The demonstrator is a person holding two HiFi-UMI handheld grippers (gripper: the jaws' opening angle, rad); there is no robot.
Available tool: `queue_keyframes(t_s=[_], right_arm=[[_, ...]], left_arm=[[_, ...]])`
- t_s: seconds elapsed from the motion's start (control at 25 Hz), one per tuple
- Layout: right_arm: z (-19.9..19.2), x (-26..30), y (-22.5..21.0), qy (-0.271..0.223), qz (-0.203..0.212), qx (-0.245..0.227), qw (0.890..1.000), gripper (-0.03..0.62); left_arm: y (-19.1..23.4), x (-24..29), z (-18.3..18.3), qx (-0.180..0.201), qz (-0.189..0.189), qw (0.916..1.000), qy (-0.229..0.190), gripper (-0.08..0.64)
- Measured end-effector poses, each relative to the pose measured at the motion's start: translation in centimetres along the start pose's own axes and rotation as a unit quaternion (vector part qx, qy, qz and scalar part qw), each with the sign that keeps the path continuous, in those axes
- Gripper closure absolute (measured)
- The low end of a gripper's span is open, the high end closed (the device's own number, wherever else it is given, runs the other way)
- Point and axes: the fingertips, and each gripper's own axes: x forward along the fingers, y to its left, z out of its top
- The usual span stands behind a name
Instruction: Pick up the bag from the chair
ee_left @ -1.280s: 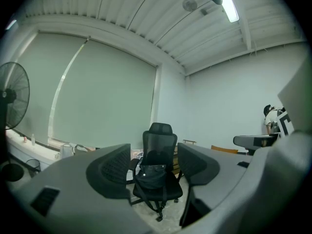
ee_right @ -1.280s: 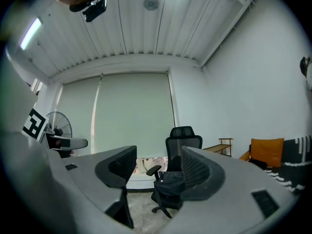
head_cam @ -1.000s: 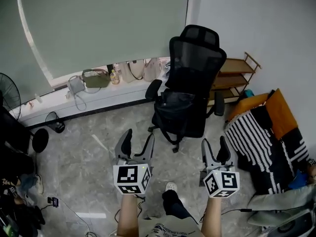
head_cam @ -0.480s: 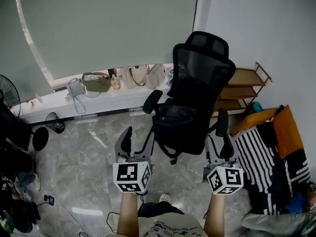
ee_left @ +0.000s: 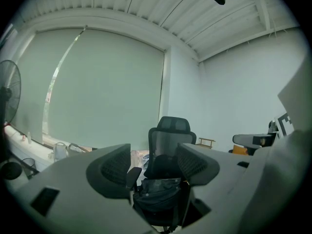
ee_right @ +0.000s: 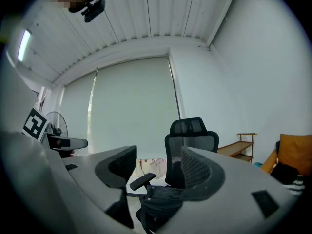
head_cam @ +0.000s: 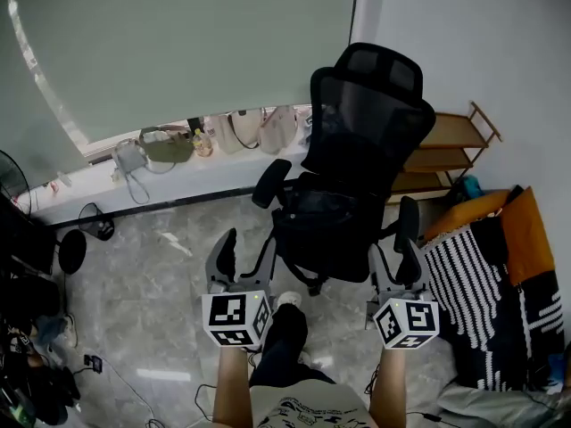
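A black bag [head_cam: 323,205] lies on the seat of a black mesh office chair [head_cam: 364,123] in the middle of the head view. It also shows as a dark bag [ee_left: 157,188] in the left gripper view and as a dark bag [ee_right: 162,199] in the right gripper view. My left gripper [head_cam: 244,255] is held in front of the chair's left side, open and empty. To the right, my right gripper [head_cam: 396,261] is open and empty, close to the chair's right armrest. Neither touches the bag.
Several handbags [head_cam: 167,144] sit on a low white sill under the window blind. A wooden shelf [head_cam: 451,150] stands behind the chair at right. A striped and orange cushion pile [head_cam: 486,266] lies right. A fan [head_cam: 70,248] and clutter are left. The person's leg [head_cam: 281,341] steps forward.
I have moved closer to the chair, which now looms larger and nearer both grippers. The person's leg has stepped forward between the grippers. Both stay open.
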Motion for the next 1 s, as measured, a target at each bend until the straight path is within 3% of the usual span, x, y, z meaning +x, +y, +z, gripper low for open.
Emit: queue_keyframes(t_s=[1.0], right_arm=[[-4.0, 29.7, -9.0, 0.055, -0.039, 0.014, 0.998, 0.274]], left_arm=[[7.1, 33.3, -1.8, -0.006, -0.071, 0.9948, 0.073, 0.265]])
